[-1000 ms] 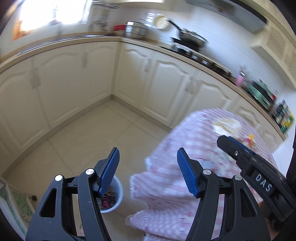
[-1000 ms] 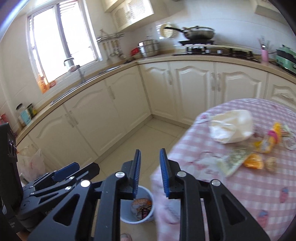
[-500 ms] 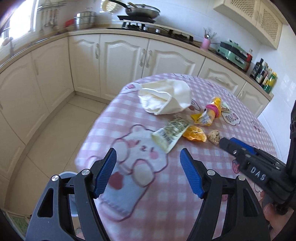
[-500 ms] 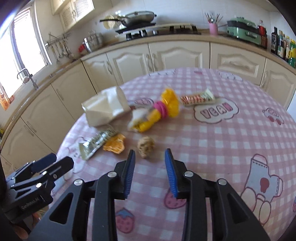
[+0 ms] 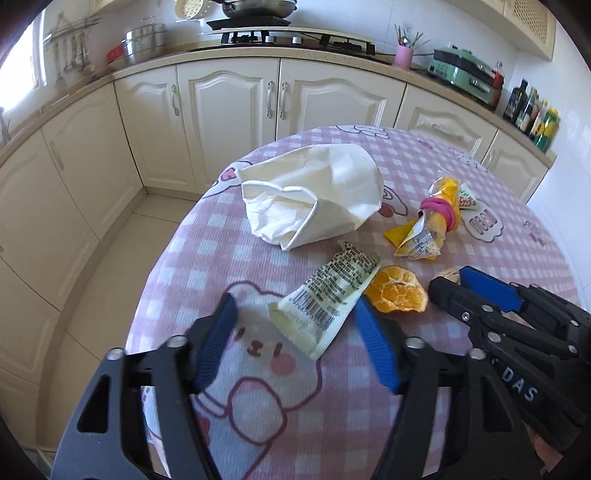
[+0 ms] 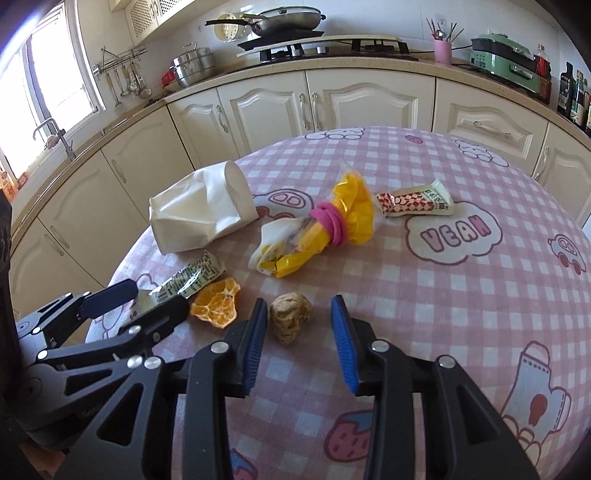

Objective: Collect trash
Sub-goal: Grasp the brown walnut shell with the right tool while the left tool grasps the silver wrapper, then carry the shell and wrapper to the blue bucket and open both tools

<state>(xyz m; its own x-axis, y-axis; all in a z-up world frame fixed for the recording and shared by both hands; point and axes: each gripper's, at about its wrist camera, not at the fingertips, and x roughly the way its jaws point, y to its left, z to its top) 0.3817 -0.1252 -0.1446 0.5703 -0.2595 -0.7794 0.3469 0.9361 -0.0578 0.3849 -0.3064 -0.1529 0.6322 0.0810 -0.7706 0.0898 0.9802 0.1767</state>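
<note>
Trash lies on a round table with a pink checked cloth [image 5: 221,236]. My left gripper [image 5: 295,310] is open, its jaws on either side of the near end of a pale barcode wrapper [image 5: 328,291]. My right gripper [image 6: 297,314] is open around a brown crumpled lump [image 6: 290,319]. An orange peel [image 5: 397,291] lies between the two; it also shows in the right wrist view [image 6: 218,302]. Farther back lie a crushed white paper cup [image 5: 314,195], a yellow wrapper with a pink band [image 6: 325,229] and a red-and-white wrapper [image 6: 413,201].
Cream kitchen cabinets [image 5: 229,110] curve around behind the table, with a stove and pan [image 6: 291,26], pots, a green appliance [image 6: 506,48] and bottles on the counter. Tiled floor [image 5: 122,258] lies to the left of the table.
Both grippers have swung from the floor bin to the table and lowered toward the trash. The right gripper has opened wider and now brackets the brown lump; the left now brackets the wrapper.
</note>
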